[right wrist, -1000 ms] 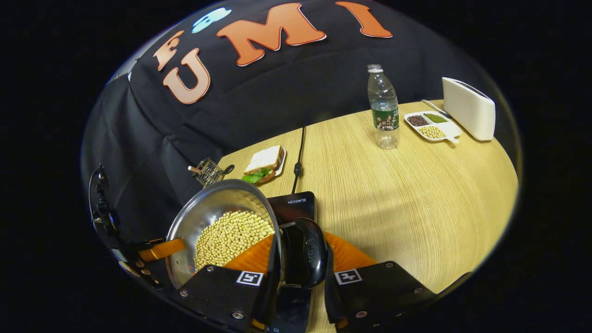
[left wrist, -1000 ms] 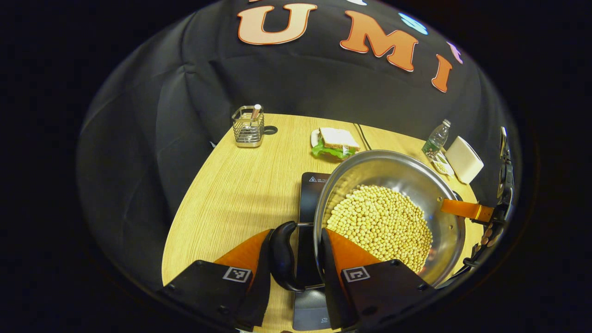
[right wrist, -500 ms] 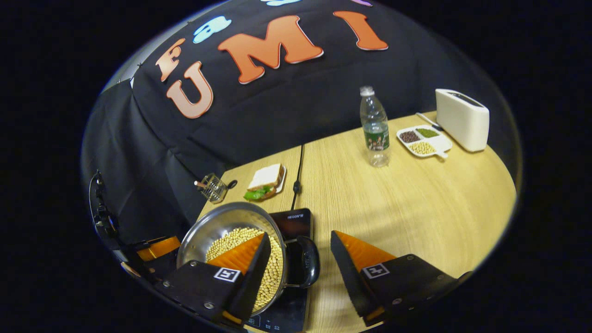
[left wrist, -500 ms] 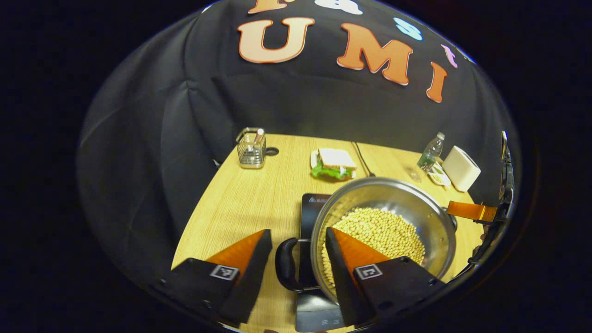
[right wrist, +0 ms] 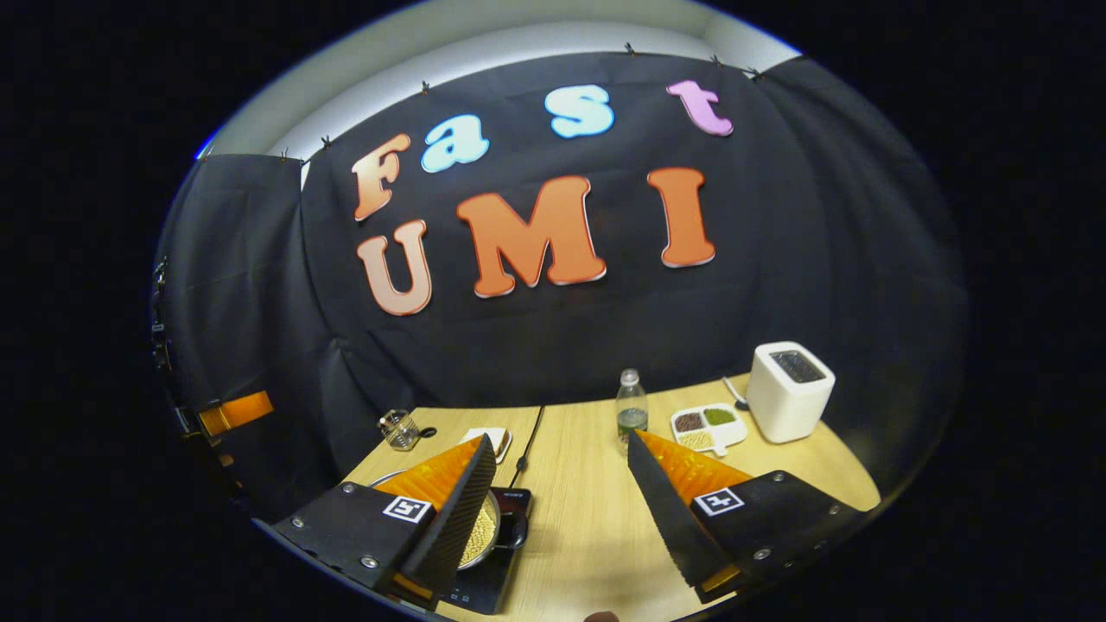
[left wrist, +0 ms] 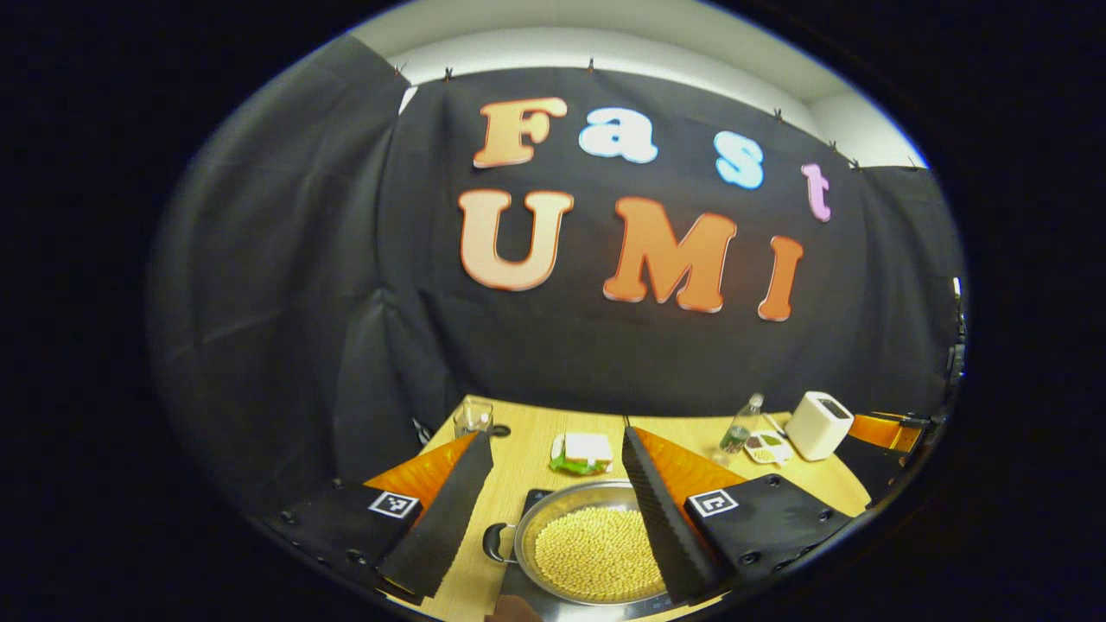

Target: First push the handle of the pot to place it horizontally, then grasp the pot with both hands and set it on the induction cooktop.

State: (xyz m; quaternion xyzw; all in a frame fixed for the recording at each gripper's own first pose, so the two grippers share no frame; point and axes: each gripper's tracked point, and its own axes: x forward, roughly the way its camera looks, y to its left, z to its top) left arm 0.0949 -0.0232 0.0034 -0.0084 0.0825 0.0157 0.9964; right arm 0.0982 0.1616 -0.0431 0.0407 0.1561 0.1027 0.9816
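Sitting on the black cooktop [left wrist: 529,501], the steel pot [left wrist: 596,546] is full of pale beans [left wrist: 596,553], and one black handle [left wrist: 492,542] sticks out sideways on its left in the left gripper view. The left tongs [left wrist: 553,510] hang above it with the two orange fingers wide apart, holding nothing; the pot shows between them, lower down. In the right gripper view the right tongs [right wrist: 557,501] are also spread wide and empty, raised over the bench [right wrist: 587,518]; the pot [right wrist: 480,529] is partly hidden behind the left finger, with its other handle [right wrist: 511,529] over the cooktop [right wrist: 494,570]. Farther back on the bench stand a sandwich [left wrist: 586,451] on a plate, a wire holder [left wrist: 472,416] near the left corner, a water bottle [right wrist: 632,409], a white tray [right wrist: 708,425] with three kinds of grains, and a white toaster [right wrist: 790,389]. A black cable [right wrist: 529,441] runs from the cooktop toward the wall. At the far right edge of the left gripper view I see an orange piece of the other tongs.
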